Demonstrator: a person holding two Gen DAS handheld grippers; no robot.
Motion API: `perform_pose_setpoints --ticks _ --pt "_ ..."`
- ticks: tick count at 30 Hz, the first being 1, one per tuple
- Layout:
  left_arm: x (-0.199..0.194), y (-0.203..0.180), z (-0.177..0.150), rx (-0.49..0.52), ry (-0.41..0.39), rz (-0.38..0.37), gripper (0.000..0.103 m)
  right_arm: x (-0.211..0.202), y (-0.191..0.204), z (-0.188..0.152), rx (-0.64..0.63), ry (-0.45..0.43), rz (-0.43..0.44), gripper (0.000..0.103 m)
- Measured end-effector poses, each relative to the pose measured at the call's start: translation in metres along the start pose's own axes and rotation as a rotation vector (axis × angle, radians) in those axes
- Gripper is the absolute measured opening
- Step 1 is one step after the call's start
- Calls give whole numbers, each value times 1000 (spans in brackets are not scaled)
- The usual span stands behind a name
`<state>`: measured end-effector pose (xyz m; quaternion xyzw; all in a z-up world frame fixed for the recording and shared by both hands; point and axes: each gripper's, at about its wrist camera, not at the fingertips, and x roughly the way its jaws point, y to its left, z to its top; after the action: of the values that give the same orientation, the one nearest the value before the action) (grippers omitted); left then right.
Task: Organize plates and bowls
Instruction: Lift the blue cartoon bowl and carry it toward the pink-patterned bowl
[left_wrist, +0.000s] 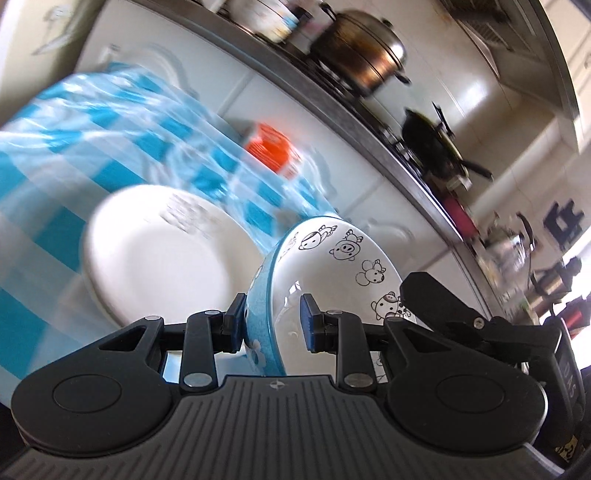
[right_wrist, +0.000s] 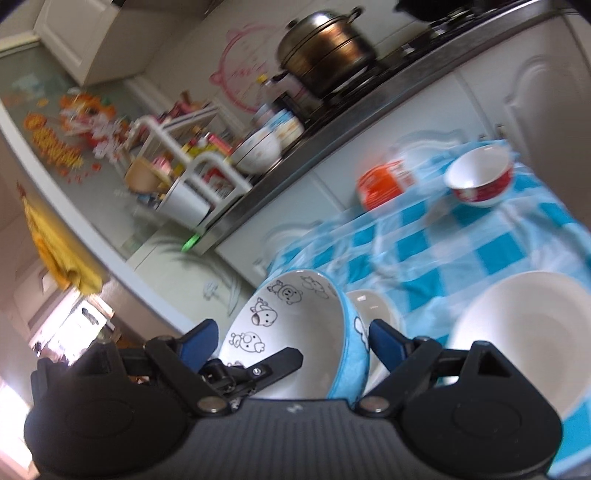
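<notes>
Blue-walled, its white inside printed with cartoon animals, the bowl (left_wrist: 325, 273) hangs tilted over the checked table (right_wrist: 491, 254) beside a white plate (left_wrist: 155, 258), its rim pinched in my left tongs (left_wrist: 273, 325) while my right tongs (right_wrist: 295, 339) gape wide around it.

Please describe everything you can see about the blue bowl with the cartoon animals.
The cartoon bowl looks ceramic and glossy: white inside with black outline drawings of little animals below the rim, light blue outside with white cloud-like shapes. It is tilted steeply and appears lifted above the checked tablecloth. The left tool straddles its wall, one pad outside, one inside; whether both press is unclear. The right tool is open around its other side. It appears empty. Behind it lies a white plate.
</notes>
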<state>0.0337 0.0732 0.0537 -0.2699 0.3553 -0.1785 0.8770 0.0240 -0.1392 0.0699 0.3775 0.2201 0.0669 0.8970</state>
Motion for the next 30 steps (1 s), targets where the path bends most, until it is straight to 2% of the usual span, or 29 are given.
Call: perform_pose_setpoints --ticks 6,11,18,21,26,30 --pt "29 -30 -20 54 71 -23 29 -33 -30 3 42 -66 -58 89" --pt "52 -46 -32 83 104 -9 29 -49 -52 3 68 -99 -99 89" --pt "79 -58 -38 114 124 29 29 -50 -73 0 87 -112 -126 89" --pt "82 -65 -41 155 100 47 28 -51 -83 -2 114 -114 -109 89" --pt "87 -68 -41 198 85 51 28 -52 -91 -2 138 -125 -94 89" --pt "94 -70 -43 203 114 44 29 -56 -92 -1 127 -135 -124 89"
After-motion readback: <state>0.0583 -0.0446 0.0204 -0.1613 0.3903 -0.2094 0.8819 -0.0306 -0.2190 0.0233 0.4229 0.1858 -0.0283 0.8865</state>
